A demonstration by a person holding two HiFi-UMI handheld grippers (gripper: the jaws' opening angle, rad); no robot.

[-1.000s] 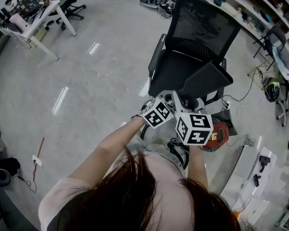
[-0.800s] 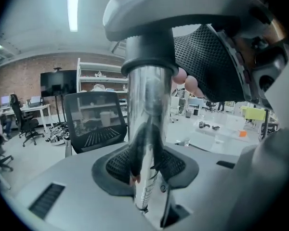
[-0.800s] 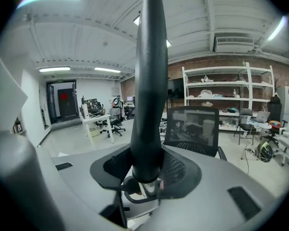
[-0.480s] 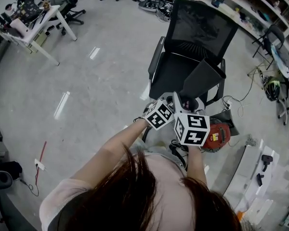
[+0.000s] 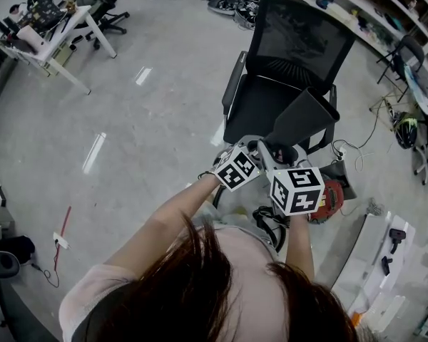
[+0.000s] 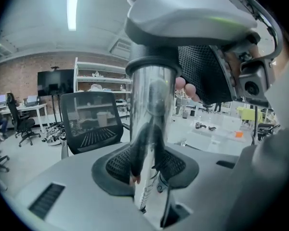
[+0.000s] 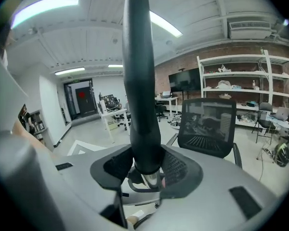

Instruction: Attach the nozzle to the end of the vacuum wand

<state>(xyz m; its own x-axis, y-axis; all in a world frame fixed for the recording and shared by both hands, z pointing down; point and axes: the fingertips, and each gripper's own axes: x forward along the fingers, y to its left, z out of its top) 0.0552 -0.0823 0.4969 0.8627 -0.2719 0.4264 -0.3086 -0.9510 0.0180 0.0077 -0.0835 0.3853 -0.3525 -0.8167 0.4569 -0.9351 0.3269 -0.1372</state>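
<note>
1. Below the middle of the head view, the left gripper (image 5: pixel 248 152) and the right gripper (image 5: pixel 284 161) sit close side by side at the ends of the person's forearms. Their marker cubes nearly touch and mask what the jaws hold.
2. That view alone shows the nozzle (image 5: pixel 304 116) whole. It is a dark wedge flaring toward the upper right, over the seat of the black office chair (image 5: pixel 299 41).
3. The left gripper view settles that gripper's grip: its jaws are clamped on the shiny metal vacuum wand (image 6: pixel 151 109). The wand stands upright between the mesh pads and runs to a grey collar in the upper middle of the frame. The right gripper's grey body and camera fill the upper right, and a person's fingertips (image 6: pixel 181 83) show just beside the tube.
4. The right gripper view shows what the left one cannot. Its jaws grasp the nozzle's dark neck, which rises out of the top of the frame. Just under the pads, a short shiny metal end shows at the neck's lower rim. None of the views shows whether the neck is pushed fully home on it.
5. Only the head view takes in the floor. A red canister (image 5: pixel 327 199) lies at the lower right of the grippers, and a white desk (image 5: pixel 64 38) stands at the upper left.
6. Only the gripper views look across the room, to white shelves (image 7: pixel 231 81) against a brick wall at the right of the frame.
</note>
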